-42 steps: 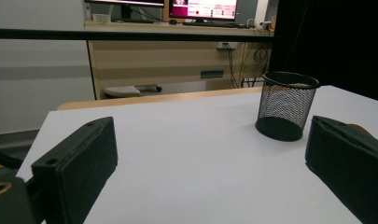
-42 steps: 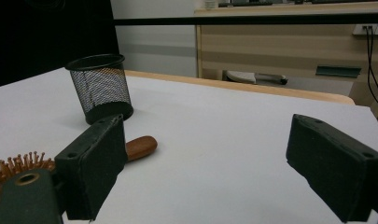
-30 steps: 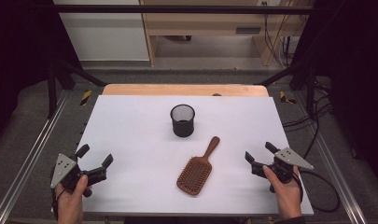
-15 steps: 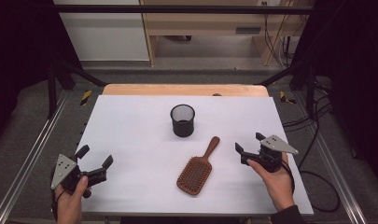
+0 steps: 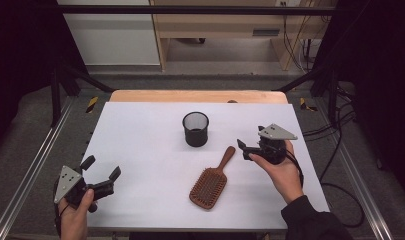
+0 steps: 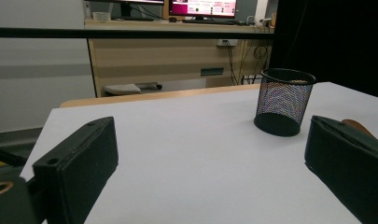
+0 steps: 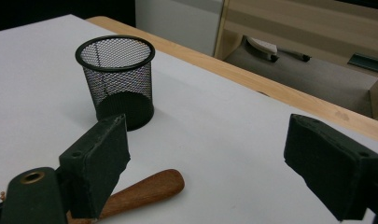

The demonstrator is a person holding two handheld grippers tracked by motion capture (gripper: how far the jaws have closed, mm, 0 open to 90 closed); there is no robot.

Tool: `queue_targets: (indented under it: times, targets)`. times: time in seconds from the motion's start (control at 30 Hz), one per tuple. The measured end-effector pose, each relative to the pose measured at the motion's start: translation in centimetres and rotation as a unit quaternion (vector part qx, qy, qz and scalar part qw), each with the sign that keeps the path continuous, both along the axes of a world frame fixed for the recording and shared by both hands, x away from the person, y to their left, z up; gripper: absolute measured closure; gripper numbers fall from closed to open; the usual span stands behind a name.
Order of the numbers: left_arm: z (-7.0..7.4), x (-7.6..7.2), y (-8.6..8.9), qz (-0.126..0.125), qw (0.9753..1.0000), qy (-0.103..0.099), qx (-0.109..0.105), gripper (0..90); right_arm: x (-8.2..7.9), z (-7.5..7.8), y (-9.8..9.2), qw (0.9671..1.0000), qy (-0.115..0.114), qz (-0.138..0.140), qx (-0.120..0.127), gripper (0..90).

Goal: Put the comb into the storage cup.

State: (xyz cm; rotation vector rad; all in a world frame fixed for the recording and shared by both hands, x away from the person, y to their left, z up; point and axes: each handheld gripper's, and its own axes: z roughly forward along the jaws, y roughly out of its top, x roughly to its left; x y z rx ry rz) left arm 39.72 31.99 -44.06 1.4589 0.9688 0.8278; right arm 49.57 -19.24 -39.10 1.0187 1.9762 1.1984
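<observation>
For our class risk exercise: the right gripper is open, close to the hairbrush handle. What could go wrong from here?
1. The right gripper may grab the hairbrush only by the handle's tip, so the heavy head may sag or slip.
2. The mesh cup stands just beyond the handle; a swing could topple it.

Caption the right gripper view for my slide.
Open right gripper poised above the wooden hairbrush handle, mesh cup behind.
</observation>
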Motion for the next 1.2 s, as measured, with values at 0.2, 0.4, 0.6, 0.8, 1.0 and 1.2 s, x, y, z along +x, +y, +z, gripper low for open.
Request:
queue_targets:
  times: [0.2, 0.4, 0.6, 0.8, 1.0, 1.2]
  targets:
    - [0.0, 0.0, -0.1, -0.002, 1.0, 0.0, 0.006, 2.7, 1.3, 0.3, 1.8, 0.9993, 0.018, 0.026, -0.022, 28.3]
    - [0.1, 0.0, -0.1, -0.002, 1.0, -0.002, 0.008, 2.7, 2.0, 0.1, 3.3, 0.9972, 0.034, 0.052, -0.042, 53.0]
    - [0.1, 0.0, -0.1, -0.003, 0.9999, -0.003, 0.013, 2.8, 2.3, -0.6, 4.6, 0.9944, 0.049, 0.074, -0.057, 72.5]
    - [0.1, -0.1, -0.1, -0.003, 0.9999, -0.004, 0.013, 3.1, 2.7, -1.4, 5.3, 0.991, 0.074, 0.09, -0.066, 88.9]
    - [0.1, -0.1, -0.2, -0.004, 0.9999, -0.004, 0.013, 3.1, 3.3, -2.4, 5.7, 0.9877, 0.103, 0.091, -0.074, 90.0]
    - [0.2, -0.1, -0.2, -0.004, 0.9999, -0.004, 0.013, 3.1, 4.0, -3.5, 6.0, 0.9831, 0.125, 0.085, -0.103, 90.0]
